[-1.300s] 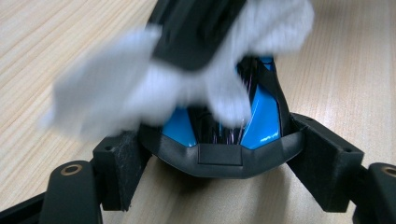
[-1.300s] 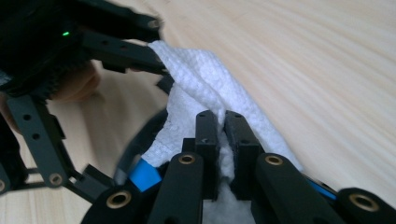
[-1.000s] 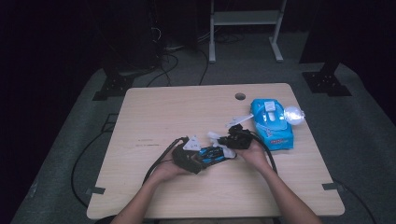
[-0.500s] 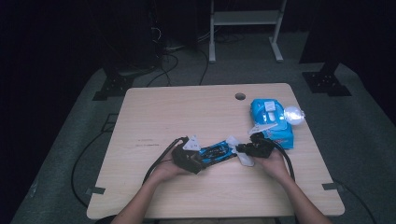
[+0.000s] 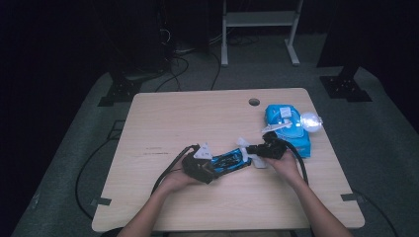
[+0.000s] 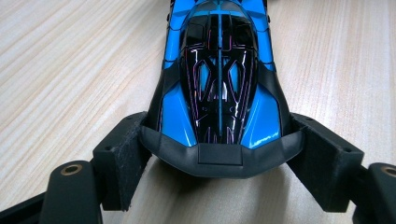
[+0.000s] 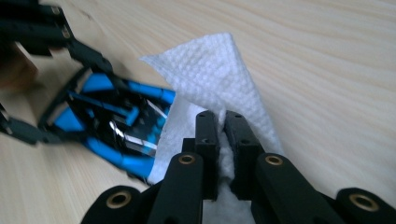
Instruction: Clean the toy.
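We clamp the car [image 6: 218,88] in our left tongs [image 6: 219,163] and pinch a wipe [image 7: 219,88] beside it in our right tongs [image 7: 223,122]; hard rubbing could twist the car free.

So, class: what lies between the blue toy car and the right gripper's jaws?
A white wipe: the right gripper pinches it, and it reaches the blue toy car, as the right gripper view shows.
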